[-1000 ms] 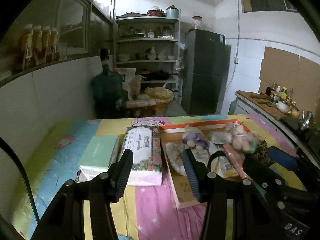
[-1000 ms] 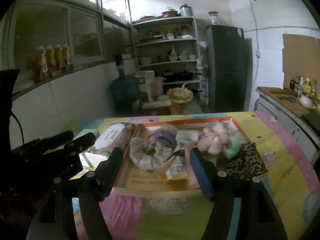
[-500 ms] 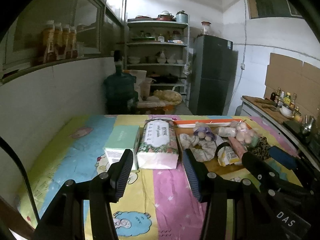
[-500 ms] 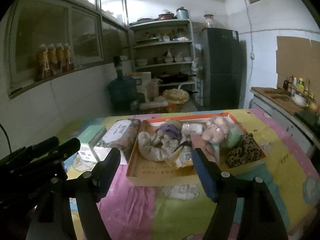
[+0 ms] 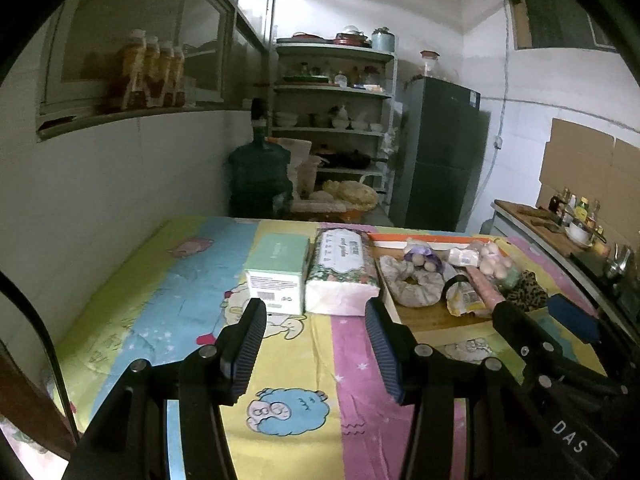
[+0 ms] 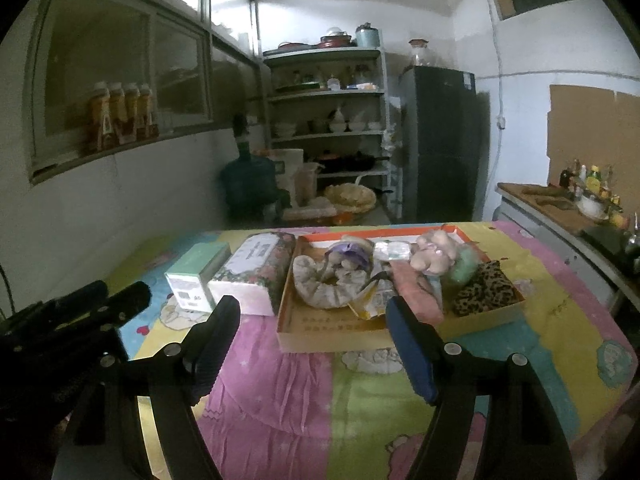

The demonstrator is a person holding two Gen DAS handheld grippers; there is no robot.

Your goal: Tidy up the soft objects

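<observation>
An orange-rimmed cardboard tray (image 6: 332,340) sits on the cartoon tablecloth, also seen in the left wrist view as the tray (image 5: 420,237). It holds a grey floral cloth ring (image 6: 320,284), a purple toy (image 6: 346,250), a pink plush (image 6: 434,254), a pink cloth roll (image 6: 416,292) and a leopard-print pouch (image 6: 484,288). Left of the tray lie a floral tissue pack (image 5: 340,268) and a mint-green box (image 5: 276,264). My left gripper (image 5: 314,320) hovers open and empty short of the tissue pack. My right gripper (image 6: 312,312) stands open and empty in front of the tray.
A white wall runs along the table's left side. Behind the table stand a blue water jug (image 5: 260,176), a loaded shelf (image 5: 332,128) and a dark fridge (image 5: 436,160). A counter with bottles (image 5: 560,224) lies to the right. Bare tablecloth (image 5: 280,360) spreads below both grippers.
Both grippers have drawn back from the tray and packs, which now look smaller and farther off. The right gripper's jaws stand a little wider than before.
</observation>
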